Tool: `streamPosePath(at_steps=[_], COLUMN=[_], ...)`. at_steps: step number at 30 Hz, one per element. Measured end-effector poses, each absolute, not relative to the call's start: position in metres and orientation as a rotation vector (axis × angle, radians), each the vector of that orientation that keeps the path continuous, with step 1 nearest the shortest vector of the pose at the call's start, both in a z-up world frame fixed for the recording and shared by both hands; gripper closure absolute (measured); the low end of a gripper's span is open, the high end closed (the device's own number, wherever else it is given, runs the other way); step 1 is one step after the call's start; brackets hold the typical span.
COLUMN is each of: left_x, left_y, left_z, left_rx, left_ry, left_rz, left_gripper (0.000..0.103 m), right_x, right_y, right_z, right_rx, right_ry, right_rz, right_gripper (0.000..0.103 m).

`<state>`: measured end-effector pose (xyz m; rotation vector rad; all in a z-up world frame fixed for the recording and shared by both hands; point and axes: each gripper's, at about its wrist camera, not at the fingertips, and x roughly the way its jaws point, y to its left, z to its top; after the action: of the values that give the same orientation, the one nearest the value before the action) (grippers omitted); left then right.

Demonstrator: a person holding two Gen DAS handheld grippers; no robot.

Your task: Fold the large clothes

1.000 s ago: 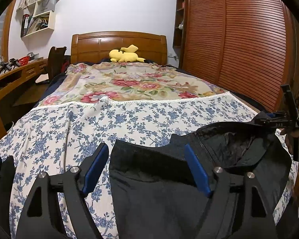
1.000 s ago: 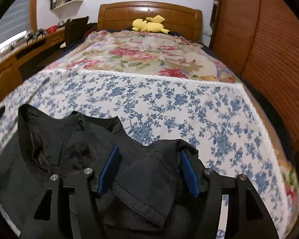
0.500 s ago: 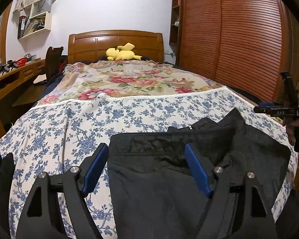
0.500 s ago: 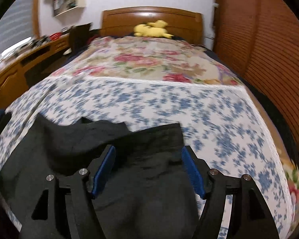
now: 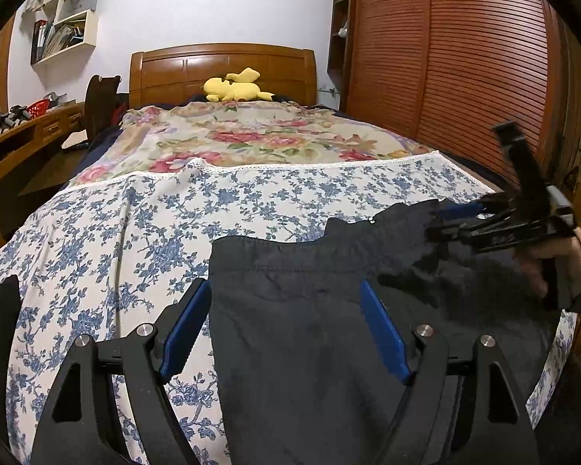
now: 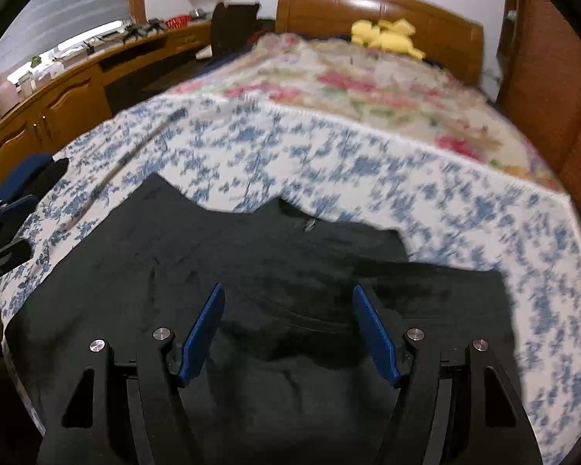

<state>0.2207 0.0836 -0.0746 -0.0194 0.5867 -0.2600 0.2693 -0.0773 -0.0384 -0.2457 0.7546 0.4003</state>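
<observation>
A large black garment lies spread flat on the blue-flowered sheet at the foot of the bed. It also shows in the right wrist view. My left gripper is open over the garment's left part, its blue pads wide apart. My right gripper is open above the garment's middle, holding nothing. The right gripper also shows in the left wrist view, held by a hand at the right edge.
A yellow plush toy lies by the wooden headboard. A floral quilt covers the far bed half. A wooden desk runs along the left. Slatted wardrobe doors stand at the right.
The garment's raised right part was let go and now lies flat. The right gripper lifted and swung left over the garment. The left gripper stays open, nearly still.
</observation>
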Motion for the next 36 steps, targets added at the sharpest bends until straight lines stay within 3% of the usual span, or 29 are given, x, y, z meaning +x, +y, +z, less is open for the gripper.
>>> streamPosePath(at_steps=[8, 10, 12, 15, 17, 22, 24, 27, 30, 36], left_x=[0.219, 0.219, 0.219, 0.219, 0.218, 0.219, 0.219, 0.221, 0.222, 0.225], left_y=[0.089, 0.088, 0.089, 0.089, 0.088, 0.08, 0.075, 0.067, 0.06, 0.043], left_z=[-0.076, -0.076, -0.076, -0.076, -0.076, -0.075, -0.073, -0.072, -0.071, -0.079], left_rx=[-0.027, -0.025, -0.025, -0.024, -0.021, -0.016, -0.014, -0.011, -0.012, -0.001], left_ry=[0.585, 0.586, 0.586, 0.584, 0.582, 0.579, 0.575, 0.57, 0.568, 0.585], left_rz=[-0.262, -0.258, -0.26, -0.261, -0.264, -0.281, -0.29, -0.305, -0.322, -0.357], left_gripper=[0.024, 0.024, 0.024, 0.024, 0.024, 0.024, 0.024, 0.024, 0.024, 0.024], right_x=[0.319, 0.325, 0.333, 0.339, 0.34, 0.34, 0.343, 0.34, 0.328, 0.327], right_y=[-0.058, -0.051, -0.045, -0.043, -0.042, -0.04, -0.04, -0.043, -0.064, -0.13], right_z=[-0.066, -0.072, -0.078, -0.082, -0.08, -0.049, -0.04, -0.033, -0.018, -0.013], right_rx=[-0.281, -0.318, -0.352, -0.359, -0.364, -0.327, -0.304, -0.299, -0.272, -0.254], right_ry=[0.849, 0.855, 0.855, 0.853, 0.837, 0.706, 0.711, 0.719, 0.681, 0.691], right_rz=[0.312, 0.29, 0.271, 0.292, 0.309, 0.302, 0.301, 0.317, 0.333, 0.208], right_gripper=[0.035, 0.045, 0.069, 0.091, 0.094, 0.094, 0.09, 0.061, 0.045, 0.044])
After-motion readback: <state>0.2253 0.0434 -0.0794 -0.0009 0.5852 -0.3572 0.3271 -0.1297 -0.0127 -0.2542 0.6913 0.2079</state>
